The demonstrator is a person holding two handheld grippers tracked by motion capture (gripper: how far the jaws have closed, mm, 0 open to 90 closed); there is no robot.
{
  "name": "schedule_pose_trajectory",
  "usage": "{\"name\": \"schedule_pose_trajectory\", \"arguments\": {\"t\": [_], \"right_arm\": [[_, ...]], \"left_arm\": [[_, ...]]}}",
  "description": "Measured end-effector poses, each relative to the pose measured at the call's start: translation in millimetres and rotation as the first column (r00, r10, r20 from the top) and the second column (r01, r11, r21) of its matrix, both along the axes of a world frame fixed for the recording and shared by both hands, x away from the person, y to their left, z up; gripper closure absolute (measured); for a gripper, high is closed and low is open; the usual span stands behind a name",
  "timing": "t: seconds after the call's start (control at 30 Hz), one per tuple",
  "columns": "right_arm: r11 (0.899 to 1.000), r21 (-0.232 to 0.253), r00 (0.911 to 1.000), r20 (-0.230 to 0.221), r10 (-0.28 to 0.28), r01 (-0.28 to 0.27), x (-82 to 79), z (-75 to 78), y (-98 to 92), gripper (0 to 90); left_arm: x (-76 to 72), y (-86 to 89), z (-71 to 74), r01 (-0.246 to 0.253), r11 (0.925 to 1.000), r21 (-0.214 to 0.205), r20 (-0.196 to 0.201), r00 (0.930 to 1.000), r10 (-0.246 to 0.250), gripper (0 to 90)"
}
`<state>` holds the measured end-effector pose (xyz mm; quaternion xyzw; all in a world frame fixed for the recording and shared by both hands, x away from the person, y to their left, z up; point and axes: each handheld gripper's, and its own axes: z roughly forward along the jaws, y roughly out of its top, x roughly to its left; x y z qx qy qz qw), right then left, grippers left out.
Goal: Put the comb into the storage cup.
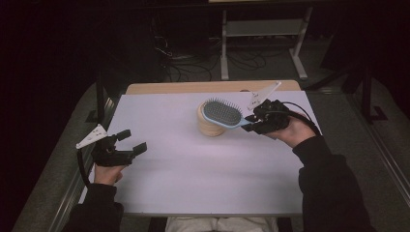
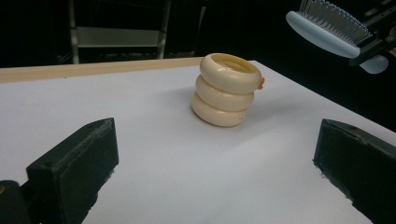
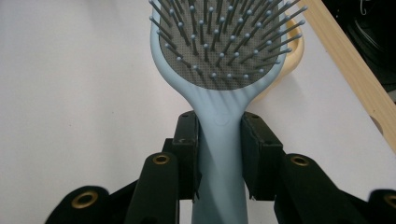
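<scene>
The right gripper is clamped on the handle of a light blue hairbrush, its two black jaws pressing the handle from both sides in the right gripper view, where the brush runs straight up toward 12 o'clock with its grey bristle pad facing the camera. In the high view the brush head hangs bristles-up over a cream ringed holder, a stack of three rounded rings with an open top standing on the white table; the gripper itself sits at about 3 o'clock from the holder, just beside it. From the left gripper view the brush is raised above and at roughly 2 o'clock from the holder, apart from its rim. The left gripper rests low at about 8 o'clock from the holder, well apart from it, its jaws spread wide with nothing between them but bare tabletop
</scene>
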<state>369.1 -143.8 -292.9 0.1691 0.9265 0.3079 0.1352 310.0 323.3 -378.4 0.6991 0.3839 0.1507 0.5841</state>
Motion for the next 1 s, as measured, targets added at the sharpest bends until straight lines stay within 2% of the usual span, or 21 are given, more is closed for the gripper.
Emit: {"name": "schedule_pose_trajectory", "arguments": {"t": [0.13,0.5,1.0], "right_arm": [[1.0,0.005,1.0,0.006,0.001,-0.001,1.7,5.3,2.7,68.0],[1.0,0.014,0.9998,0.019,-0.006,0.006,6.7,7.1,7.5,67.9],[0.999,0.049,0.9991,0.043,-0.003,0.001,17.6,16.7,17.9,68.0]], "left_arm": [[2.9,-1.8,3.0,0.0,0.9999,0.015,0.003,1.0,0.0,0.0],[15.1,-6.1,15.8,0.008,0.9995,-0.029,-0.017,0.9998,-0.009,0.0],[42.9,-39.7,40.8,0.064,0.9967,-0.051,-0.024,0.9976,-0.065,0.0]]}}
